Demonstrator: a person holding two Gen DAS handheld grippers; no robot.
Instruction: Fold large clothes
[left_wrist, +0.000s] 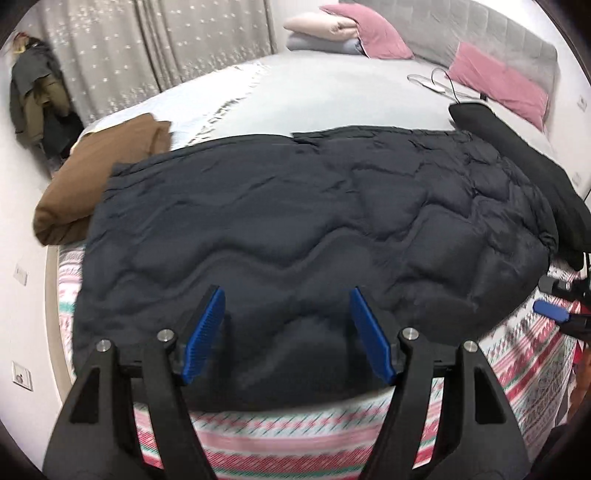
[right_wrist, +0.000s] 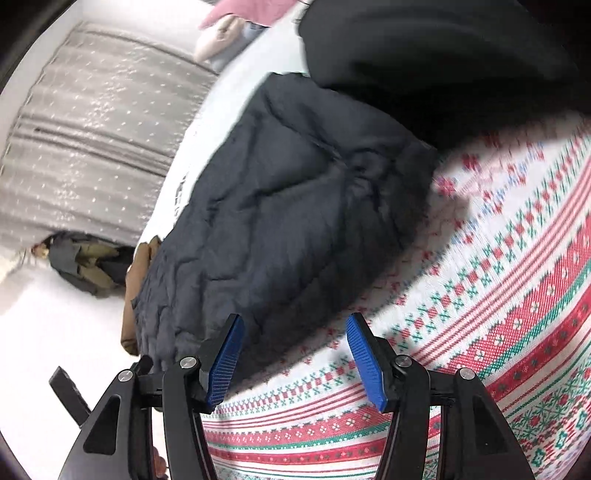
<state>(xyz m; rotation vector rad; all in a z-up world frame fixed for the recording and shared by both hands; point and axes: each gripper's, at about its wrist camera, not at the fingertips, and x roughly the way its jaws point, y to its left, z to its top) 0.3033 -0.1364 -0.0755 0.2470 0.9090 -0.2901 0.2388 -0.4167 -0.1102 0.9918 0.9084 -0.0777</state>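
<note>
Fingers come first: your left gripper (left_wrist: 288, 332) has its blue pads spread apart with nothing between them, over the near edge of the dark puffy jacket (left_wrist: 295, 221). Your right gripper (right_wrist: 293, 358) is spread too and holds nothing, with the jacket's corner just past its tips. The jacket lies flat across the patterned blanket (right_wrist: 480, 295) on the bed, beside a brown garment (left_wrist: 92, 177). I think the next step is to pick up the near edge. Go low, pinch both corners of the edge at the same time, take all the thick layers, and lift evenly so the fold stays straight.
</note>
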